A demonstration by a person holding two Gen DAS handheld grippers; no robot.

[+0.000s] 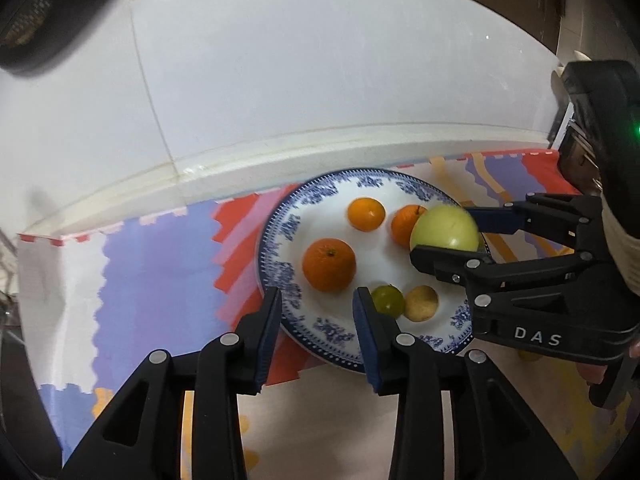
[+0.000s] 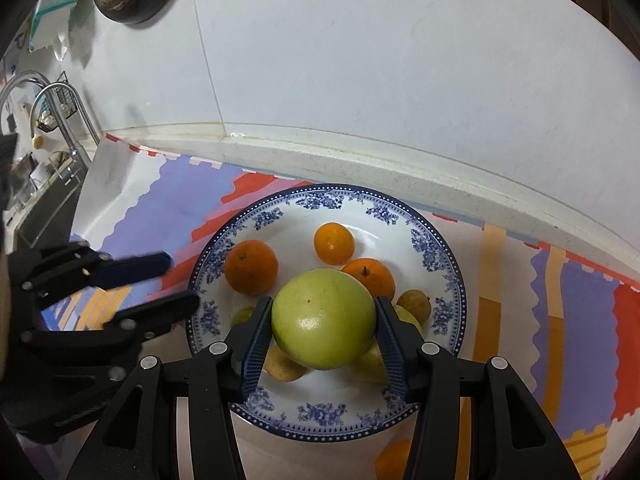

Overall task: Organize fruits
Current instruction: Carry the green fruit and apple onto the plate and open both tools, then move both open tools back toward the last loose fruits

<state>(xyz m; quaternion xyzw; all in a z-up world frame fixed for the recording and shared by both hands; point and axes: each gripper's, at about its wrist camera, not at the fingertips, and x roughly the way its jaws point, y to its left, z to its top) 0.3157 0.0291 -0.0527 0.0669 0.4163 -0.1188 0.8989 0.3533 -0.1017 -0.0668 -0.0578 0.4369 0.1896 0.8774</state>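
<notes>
The right tongs pinched a large green apple between their blue pads, holding it over the lower middle of the blue-patterned plate. The left tongs were spread with nothing between them, sitting over the plate's near-left rim at the lower centre of the left wrist view.

The plate lay on a striped mat covering the worktop, its far rim just beside the white raised ledge along the wall; open mat lay to its left and right in the right wrist view.

Three oranges sat on the plate: one at left, one towards the far side, and one just behind the apple, its stem up. The apple was round, with no clear long axis; which way its stem pointed could not be told.

The left wrist view showed a small green fruit and a tan fruit side by side at the plate's near edge; in the right wrist view the apple and tongs largely hid them. Only the right wrist view showed a tap at the upper left.
</notes>
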